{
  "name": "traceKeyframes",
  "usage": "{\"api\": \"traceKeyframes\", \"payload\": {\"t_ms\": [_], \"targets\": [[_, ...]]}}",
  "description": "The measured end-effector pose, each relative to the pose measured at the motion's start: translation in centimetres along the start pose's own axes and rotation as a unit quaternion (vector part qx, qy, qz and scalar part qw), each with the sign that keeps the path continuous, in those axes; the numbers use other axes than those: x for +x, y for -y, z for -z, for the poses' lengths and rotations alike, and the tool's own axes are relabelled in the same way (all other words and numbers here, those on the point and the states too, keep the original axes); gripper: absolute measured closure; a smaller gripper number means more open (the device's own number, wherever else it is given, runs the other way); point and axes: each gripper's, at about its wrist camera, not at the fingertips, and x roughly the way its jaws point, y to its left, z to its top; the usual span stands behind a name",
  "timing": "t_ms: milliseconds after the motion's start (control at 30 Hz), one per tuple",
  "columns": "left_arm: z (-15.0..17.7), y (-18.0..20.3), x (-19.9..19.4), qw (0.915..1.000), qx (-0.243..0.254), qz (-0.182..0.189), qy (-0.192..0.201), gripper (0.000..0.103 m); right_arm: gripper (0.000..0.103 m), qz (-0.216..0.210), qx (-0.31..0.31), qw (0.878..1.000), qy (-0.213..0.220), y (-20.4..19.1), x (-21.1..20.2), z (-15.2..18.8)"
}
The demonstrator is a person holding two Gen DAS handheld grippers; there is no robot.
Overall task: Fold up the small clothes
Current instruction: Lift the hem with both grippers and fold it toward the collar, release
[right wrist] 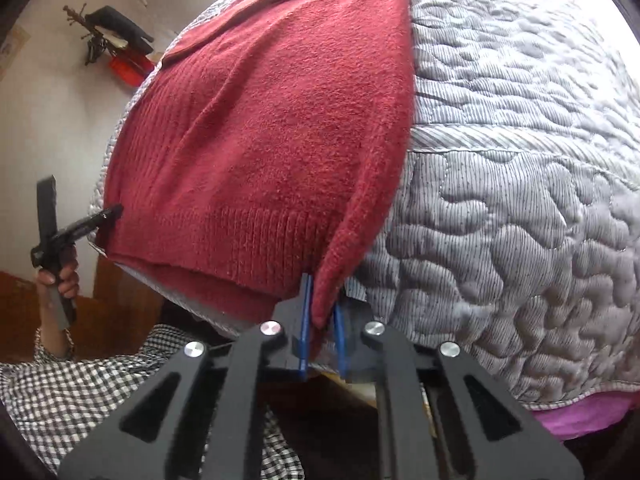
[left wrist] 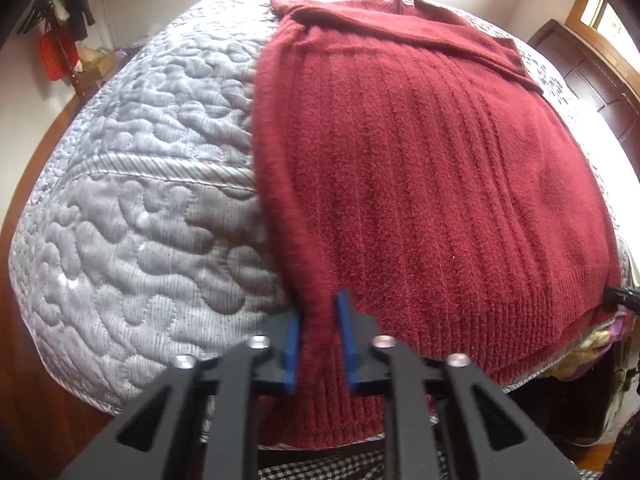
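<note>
A dark red knitted sweater [left wrist: 420, 168] lies flat on a grey quilted bedcover [left wrist: 140, 184], neck at the far end, a sleeve folded across its top. My left gripper [left wrist: 320, 320] is shut on the sweater's near left hem corner, with fabric bunched between the blue fingers [left wrist: 294, 336]. In the right wrist view the sweater [right wrist: 272, 128] hangs over the bed edge, and my right gripper [right wrist: 323, 320] is shut on its near right hem corner. The left gripper [right wrist: 112, 213] shows at the opposite corner, held by a hand [right wrist: 60, 280]. The right gripper's tip [left wrist: 622, 296] shows at the left wrist view's right edge.
The bedcover [right wrist: 520, 200] spreads wide on both sides of the sweater. A coat stand with dark clothes and a red bag [left wrist: 56, 48] stands by the wall. A wooden cabinet [left wrist: 580, 76] is at the far right. A checked sleeve [right wrist: 80, 392] and wooden floor [right wrist: 120, 320] lie below.
</note>
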Motion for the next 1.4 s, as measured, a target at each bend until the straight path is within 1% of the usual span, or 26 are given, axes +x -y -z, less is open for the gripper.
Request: {"api": "traceKeyframes", "payload": {"t_ms": [33, 100, 200, 333, 433, 600, 767, 867, 1000, 1067, 1200, 1300, 1400], "targets": [[0.0, -0.2, -0.1, 1.0, -0.006, 0.005, 0.0, 0.091, 0.096, 0.003, -0.005, 1.0, 0.003, -0.2, -0.1, 0.0], [0.0, -0.5, -0.5, 0.9997, -0.018, 0.016, 0.003, 0.093, 0.096, -0.008, -0.002, 1.0, 0.01, -0.3, -0.5, 0.0], [-0.4, -0.8, -1.6, 0.9979, -0.036, 0.052, 0.012, 0.094, 0.097, -0.033, 0.002, 0.999, 0.028, -0.2, -1.8, 0.0], [-1.8, -1.4, -3.6, 0.9918, -0.059, 0.108, 0.033, 0.094, 0.097, -0.064, -0.005, 0.996, 0.062, -0.7, -4.5, -0.7], [-3.2, -1.5, -4.9, 0.9886, -0.063, 0.125, 0.056, 0.094, 0.097, -0.079, -0.013, 0.993, 0.088, -0.8, -6.5, -2.1], [-6.6, -1.1, -6.2, 0.9866, -0.059, 0.12, 0.094, 0.094, 0.097, -0.081, -0.013, 0.991, 0.11, -0.6, -7.9, -5.3], [-9.9, -1.3, -5.4, 0.9855, -0.068, 0.118, 0.101, 0.094, 0.097, -0.074, -0.004, 0.991, 0.112, 0.4, -7.9, -9.6], [-11.6, -2.2, -4.7, 0.984, -0.081, 0.119, 0.105, 0.094, 0.097, -0.074, 0.004, 0.991, 0.11, 1.0, -7.4, -12.1], [-14.4, -3.5, -2.9, 0.9806, -0.116, 0.124, 0.098, 0.094, 0.097, -0.078, 0.019, 0.991, 0.103, 1.9, -6.3, -15.5], [-15.2, -4.2, -1.9, 0.9792, -0.131, 0.124, 0.093, 0.094, 0.097, -0.076, 0.028, 0.992, 0.097, 2.6, -5.4, -17.2], [-17.0, -5.0, 0.9, 0.9781, -0.156, 0.115, 0.077, 0.094, 0.097, -0.082, 0.05, 0.992, 0.08, 4.5, -3.1, -20.2], [-18.1, -4.9, 3.2, 0.9809, -0.155, 0.099, 0.063, 0.094, 0.097, -0.086, 0.072, 0.992, 0.063, 6.1, -1.0, -22.0], [-19.1, -4.8, 4.8, 0.9831, -0.15, 0.091, 0.051, 0.093, 0.095, -0.095, 0.097, 0.99, 0.044, 7.6, 0.9, -22.8]]}}
